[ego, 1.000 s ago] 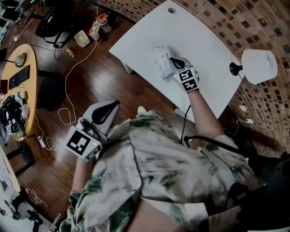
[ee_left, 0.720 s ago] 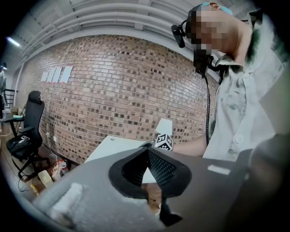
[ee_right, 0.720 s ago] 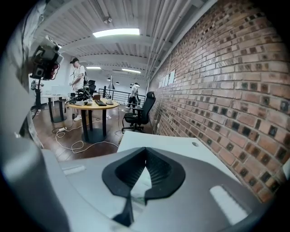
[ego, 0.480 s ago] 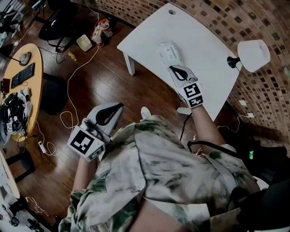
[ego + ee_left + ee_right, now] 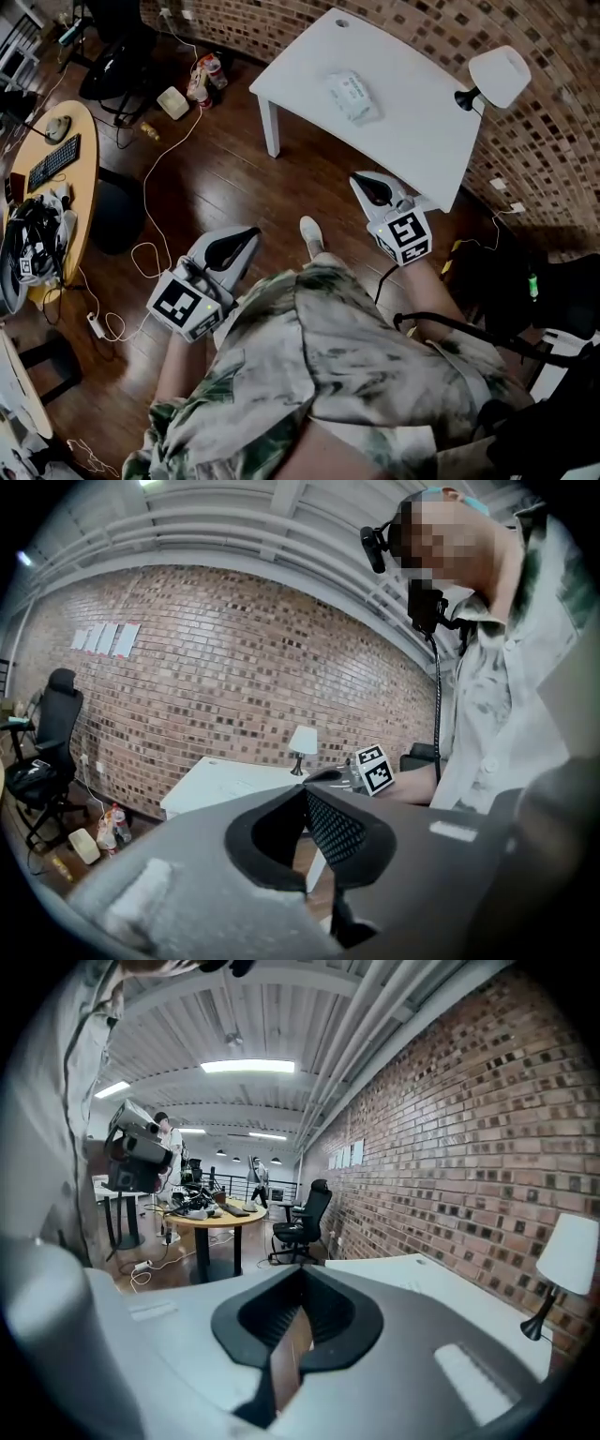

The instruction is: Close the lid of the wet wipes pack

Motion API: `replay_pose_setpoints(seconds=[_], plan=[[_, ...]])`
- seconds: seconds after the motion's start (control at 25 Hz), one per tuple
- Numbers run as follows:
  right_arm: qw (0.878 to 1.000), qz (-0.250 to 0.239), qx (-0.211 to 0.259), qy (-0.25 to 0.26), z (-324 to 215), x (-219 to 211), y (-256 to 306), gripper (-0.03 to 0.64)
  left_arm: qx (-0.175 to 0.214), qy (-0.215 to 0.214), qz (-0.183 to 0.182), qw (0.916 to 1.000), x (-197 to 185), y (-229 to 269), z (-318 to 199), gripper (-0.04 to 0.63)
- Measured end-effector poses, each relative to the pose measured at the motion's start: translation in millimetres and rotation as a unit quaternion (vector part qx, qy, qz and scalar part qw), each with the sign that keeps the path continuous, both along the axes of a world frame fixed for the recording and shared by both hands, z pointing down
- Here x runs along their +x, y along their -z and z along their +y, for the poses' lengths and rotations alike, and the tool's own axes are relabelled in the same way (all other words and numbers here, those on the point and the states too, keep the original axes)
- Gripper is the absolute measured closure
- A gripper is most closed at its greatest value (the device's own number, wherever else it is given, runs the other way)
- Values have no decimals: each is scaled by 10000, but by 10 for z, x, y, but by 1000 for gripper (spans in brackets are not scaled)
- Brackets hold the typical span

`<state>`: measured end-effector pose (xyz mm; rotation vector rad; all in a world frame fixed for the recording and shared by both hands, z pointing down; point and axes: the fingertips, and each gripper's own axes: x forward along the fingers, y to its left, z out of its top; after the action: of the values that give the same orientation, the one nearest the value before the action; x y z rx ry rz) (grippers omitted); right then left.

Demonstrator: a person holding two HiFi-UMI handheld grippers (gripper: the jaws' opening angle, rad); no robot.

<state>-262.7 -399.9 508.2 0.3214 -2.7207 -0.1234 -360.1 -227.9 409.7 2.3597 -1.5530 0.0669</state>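
The wet wipes pack (image 5: 352, 96) lies flat near the middle of the white table (image 5: 412, 141), and its lid looks flat against the pack. Nothing touches it. My right gripper (image 5: 362, 182) is off the table's near edge, well short of the pack, jaws shut and empty. My left gripper (image 5: 251, 233) hangs over the wooden floor by the person's left side, also shut and empty. In the left gripper view the jaws (image 5: 305, 790) meet tip to tip, with the table (image 5: 225, 782) far ahead. In the right gripper view the jaws (image 5: 300, 1275) are pressed together.
A white lamp (image 5: 495, 75) stands at the table's right corner against the brick wall. A round wooden desk (image 5: 56, 178) with a keyboard stands at the left. Cables (image 5: 150, 187) trail over the floor, and an office chair (image 5: 117, 56) stands behind.
My right gripper has left the wipes pack and drawn back off the table toward the person. The person has stepped back from the table. The left gripper stays by the person's side.
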Motion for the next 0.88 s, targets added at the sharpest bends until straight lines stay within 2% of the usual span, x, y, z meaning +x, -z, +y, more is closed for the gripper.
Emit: replay_pose_setpoints(seconds=[0.24,0.56,0.68,0.88], plan=[[9999,-85,18,-147,818,369,255,611,-45,-413,43,9991,260,-29,455,595],[9997,-182,37,-185,1431,865,568,611,77,-866,41,9962,871,26,683,595],[9996,-229,37,-140,1586,1129,641,611,107,-969,44,9952,1175,59,746,595],[9997,-189,-27,-136,1822,1848,701,611,81,-1007,-13,9949,1840,113,812,595]])
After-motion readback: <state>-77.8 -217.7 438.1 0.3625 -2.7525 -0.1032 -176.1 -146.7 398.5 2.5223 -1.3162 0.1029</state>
